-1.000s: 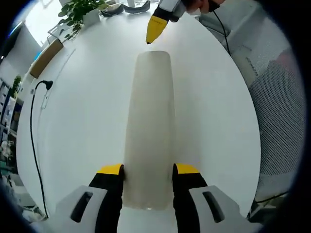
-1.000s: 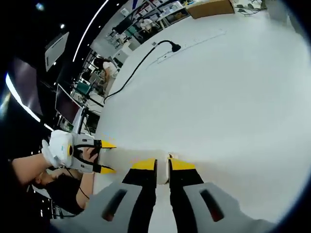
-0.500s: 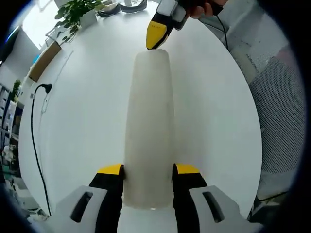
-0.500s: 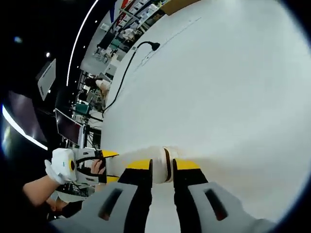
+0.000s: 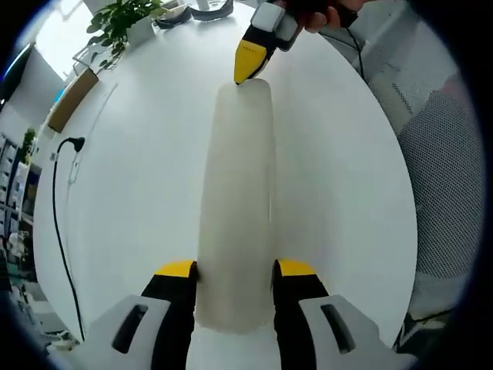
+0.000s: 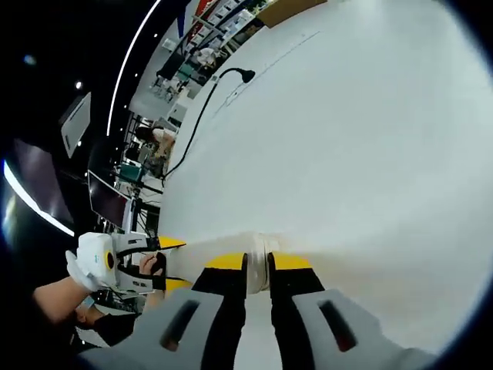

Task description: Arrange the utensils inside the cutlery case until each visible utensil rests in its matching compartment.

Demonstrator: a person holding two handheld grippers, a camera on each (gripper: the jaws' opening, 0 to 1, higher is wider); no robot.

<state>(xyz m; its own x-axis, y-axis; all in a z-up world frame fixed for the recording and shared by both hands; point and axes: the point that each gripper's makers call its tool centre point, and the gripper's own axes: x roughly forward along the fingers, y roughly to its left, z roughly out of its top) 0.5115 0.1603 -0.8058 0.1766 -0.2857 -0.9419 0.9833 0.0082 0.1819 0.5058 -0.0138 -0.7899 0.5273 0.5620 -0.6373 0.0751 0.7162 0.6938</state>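
Observation:
A long, frosted white cutlery case (image 5: 235, 200) lies lengthwise on the white table (image 5: 139, 193), closed, so its contents are hidden. My left gripper (image 5: 235, 268) is shut on its near end, one jaw on each long side. At the far end the right gripper (image 5: 250, 62) touches the case's tip, with a hand behind it. In the right gripper view, my right gripper (image 6: 256, 262) is shut on a thin edge of the case (image 6: 223, 248). The left gripper (image 6: 166, 262) holds the other end at lower left.
A black cable with a plug (image 5: 55, 200) runs along the table's left side. A cardboard box (image 5: 73, 89) and a potted plant (image 5: 123, 19) stand at the far edge. A mesh chair (image 5: 447, 193) is at the right. The cable (image 6: 204, 104) also crosses the right gripper view.
The right gripper came down from just beyond the case's far end onto its tip. Its jaws spread around the end, then narrowed on it. My left gripper kept its hold.

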